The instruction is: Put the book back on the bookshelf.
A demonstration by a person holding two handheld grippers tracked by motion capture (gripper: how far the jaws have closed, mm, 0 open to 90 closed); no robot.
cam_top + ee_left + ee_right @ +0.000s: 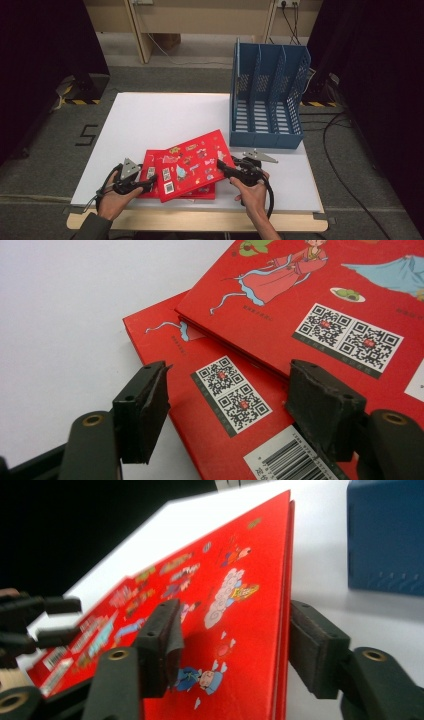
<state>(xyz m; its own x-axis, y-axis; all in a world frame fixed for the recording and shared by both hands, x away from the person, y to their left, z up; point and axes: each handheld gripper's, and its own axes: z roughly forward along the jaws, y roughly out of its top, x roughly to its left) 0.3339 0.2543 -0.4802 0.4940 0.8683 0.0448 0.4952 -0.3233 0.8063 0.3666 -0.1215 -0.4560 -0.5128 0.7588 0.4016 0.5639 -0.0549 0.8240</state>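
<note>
Two red picture books lie stacked near the front of the white table [165, 115]. The top red book [190, 165] [225, 605] sits askew and tilts up at its right edge. My right gripper [221, 166] [232, 635] is shut on that edge, one pad on the cover and the other under the edge. The lower red book [148, 165] [200, 440] lies flat. My left gripper [150, 185] [225, 395] is open over its near left corner, with the QR codes between the jaws. In the left gripper view the top red book [300, 305] overlaps the lower one.
A blue slotted file rack [267, 95] [385, 535] stands upright at the table's back right, just beyond the books. The left and back of the table are bare white. Cables trail on the floor to the right.
</note>
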